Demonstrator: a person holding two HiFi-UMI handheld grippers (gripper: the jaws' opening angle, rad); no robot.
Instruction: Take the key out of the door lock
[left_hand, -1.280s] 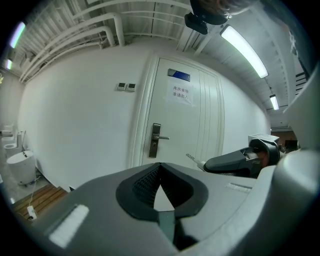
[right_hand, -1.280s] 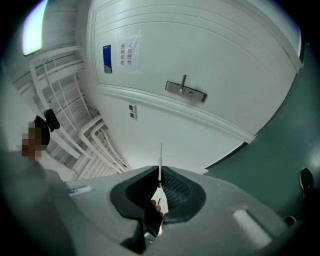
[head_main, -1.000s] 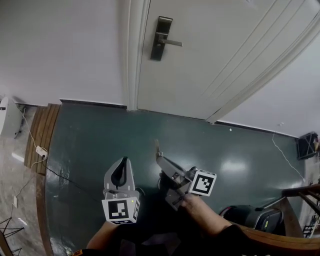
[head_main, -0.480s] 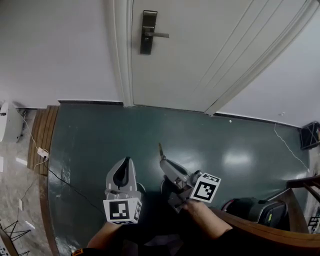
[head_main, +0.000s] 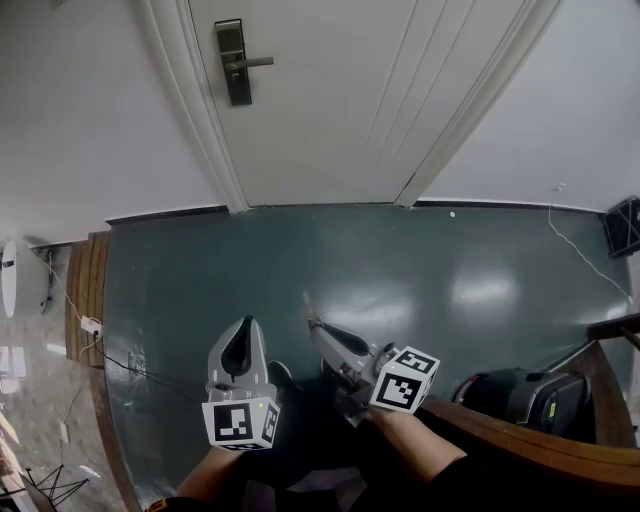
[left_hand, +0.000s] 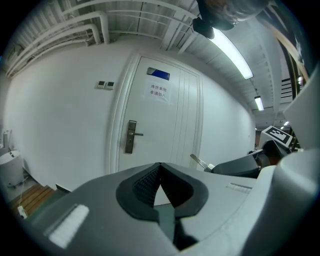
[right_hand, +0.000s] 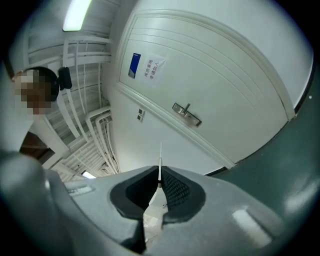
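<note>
The dark lock plate with its lever handle (head_main: 233, 62) sits on the white door (head_main: 340, 110) at the top of the head view, far from both grippers. My right gripper (head_main: 314, 324) is shut on the key (head_main: 307, 304), whose thin blade pokes out past the jaw tips. In the right gripper view the key (right_hand: 160, 161) stands upright between the pads, with a white tag (right_hand: 154, 212) behind it and the lock (right_hand: 186, 115) far off. My left gripper (head_main: 243, 336) is shut with nothing in it. The left gripper view shows the lock (left_hand: 131, 136) and the key (left_hand: 198, 161).
Dark green floor (head_main: 440, 270) stretches between me and the door. A wooden strip (head_main: 84, 290) with a cable and plug lies at the left. A black object (head_main: 520, 398) and a wooden rail (head_main: 520, 440) are at the lower right. A paper notice (left_hand: 158, 93) hangs on the door.
The head view has swung, so the door and lock now sit further left in it. Both grippers keep their places low in the view, the right one still shut on the key.
</note>
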